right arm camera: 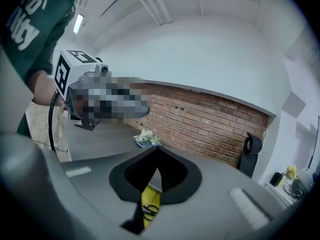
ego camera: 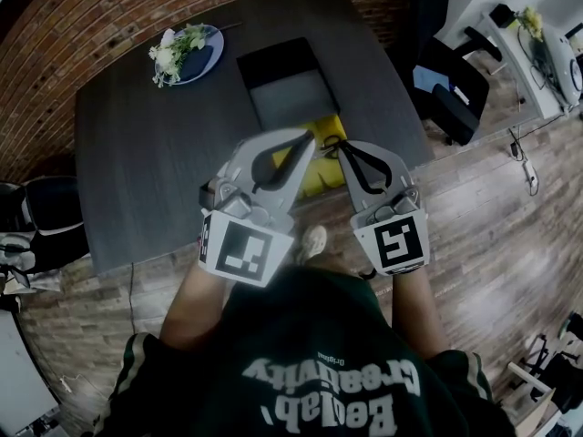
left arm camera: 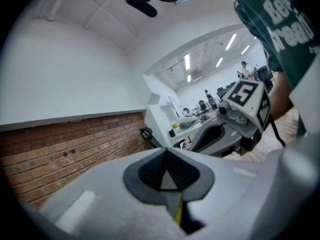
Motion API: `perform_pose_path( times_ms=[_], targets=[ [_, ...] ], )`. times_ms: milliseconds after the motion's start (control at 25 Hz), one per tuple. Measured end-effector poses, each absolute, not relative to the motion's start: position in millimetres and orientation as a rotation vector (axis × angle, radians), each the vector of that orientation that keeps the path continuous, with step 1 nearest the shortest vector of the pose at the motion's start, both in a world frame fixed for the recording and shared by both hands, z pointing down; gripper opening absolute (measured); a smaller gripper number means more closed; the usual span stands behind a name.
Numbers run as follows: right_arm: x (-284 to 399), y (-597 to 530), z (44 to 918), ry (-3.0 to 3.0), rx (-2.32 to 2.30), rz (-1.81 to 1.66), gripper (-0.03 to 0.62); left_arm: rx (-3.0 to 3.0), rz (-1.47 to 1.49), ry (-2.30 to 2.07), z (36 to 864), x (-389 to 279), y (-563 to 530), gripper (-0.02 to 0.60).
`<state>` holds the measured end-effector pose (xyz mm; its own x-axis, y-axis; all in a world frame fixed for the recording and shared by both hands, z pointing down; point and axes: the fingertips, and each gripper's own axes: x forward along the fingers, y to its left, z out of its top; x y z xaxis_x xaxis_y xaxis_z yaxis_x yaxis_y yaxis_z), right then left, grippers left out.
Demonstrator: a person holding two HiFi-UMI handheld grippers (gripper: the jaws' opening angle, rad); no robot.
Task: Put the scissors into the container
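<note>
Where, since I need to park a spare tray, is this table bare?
The widest bare patch is the table's left part, between the flower plate and the near edge. A narrower strip lies right of the container. The near middle is crowded: yellow mat, scissors, left gripper and right gripper above.

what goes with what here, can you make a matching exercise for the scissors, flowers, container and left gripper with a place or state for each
Things:
1. scissors
2. flowers
3. container
4. left gripper

Place or state:
a. on the blue plate, far left of the table
b. fingers shut, nothing held
c. lying on the yellow sheet
d. open, mid table, beyond the yellow sheet

Pairs: 1-c, 2-a, 3-d, 4-b
</note>
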<state>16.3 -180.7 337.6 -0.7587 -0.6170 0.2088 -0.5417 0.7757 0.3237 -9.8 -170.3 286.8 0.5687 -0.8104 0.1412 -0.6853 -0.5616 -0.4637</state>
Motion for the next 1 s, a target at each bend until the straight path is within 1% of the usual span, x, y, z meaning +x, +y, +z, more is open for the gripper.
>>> perform_pose_path(
  times_ms=[1000],
  targets=[
    [-19.8, -109.9, 305.9, -2.534, 1.136, -0.376, 0.006, -2.48, -0.374, 1.034, 250.1, -57.5, -102.2, 0.002]
  ],
)
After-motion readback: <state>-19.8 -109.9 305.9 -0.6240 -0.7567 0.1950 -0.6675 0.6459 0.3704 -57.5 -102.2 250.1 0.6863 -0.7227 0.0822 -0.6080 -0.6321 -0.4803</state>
